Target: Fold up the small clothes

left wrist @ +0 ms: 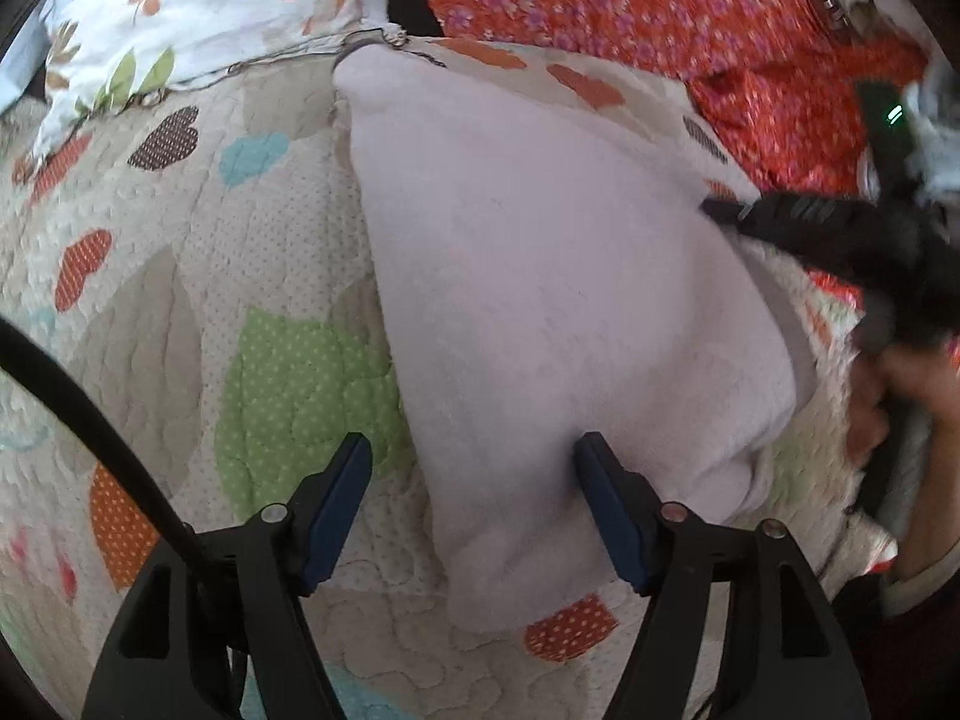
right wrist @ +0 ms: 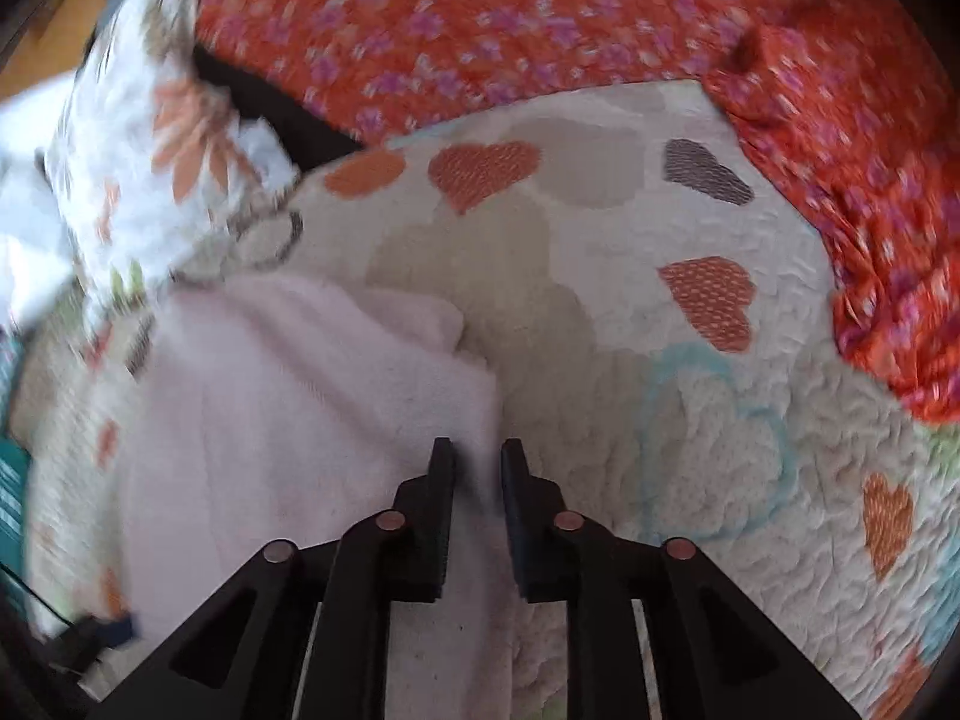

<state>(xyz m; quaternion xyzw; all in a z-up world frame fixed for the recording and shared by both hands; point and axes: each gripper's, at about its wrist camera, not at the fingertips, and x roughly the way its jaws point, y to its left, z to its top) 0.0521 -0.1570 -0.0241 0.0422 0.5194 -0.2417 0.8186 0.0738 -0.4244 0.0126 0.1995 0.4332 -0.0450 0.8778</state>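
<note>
- Jaws: left gripper (left wrist: 474,504) stands with its jaws well apart, straddling the near edge of the pale pink garment (left wrist: 558,300); its pads do not press on the fabric. Right gripper (right wrist: 478,480) has its jaws narrowly parted, with the garment's right edge lying in the gap; whether the pads pinch the cloth cannot be told through the blur.
- Quilt (left wrist: 252,252): cream, stitched, patterned with hearts in orange, green, blue and brown; it covers the bed and carries everything else.
- Red floral cloth (right wrist: 540,24): orange-red with small purple flowers, heaped along the far side of the quilt and curving down its right side in the right wrist view.
- Pale pink garment: soft, fleecy, spread flat on the quilt in a roughly oblong shape; in the right wrist view a fold or second layer bunches at its far right corner.
- White floral cloth (left wrist: 198,6): white with orange flowers and green leaves, lying at the far left, beside the garment's far corner.
- Right gripper as seen from the left wrist: dark, blurred, its tip at the garment's right edge.
- Hand (left wrist: 888,396): holds that gripper's handle at the right margin, sleeve below it.
- Black cable (left wrist: 90,414): runs across the lower left of the left wrist view.
</note>
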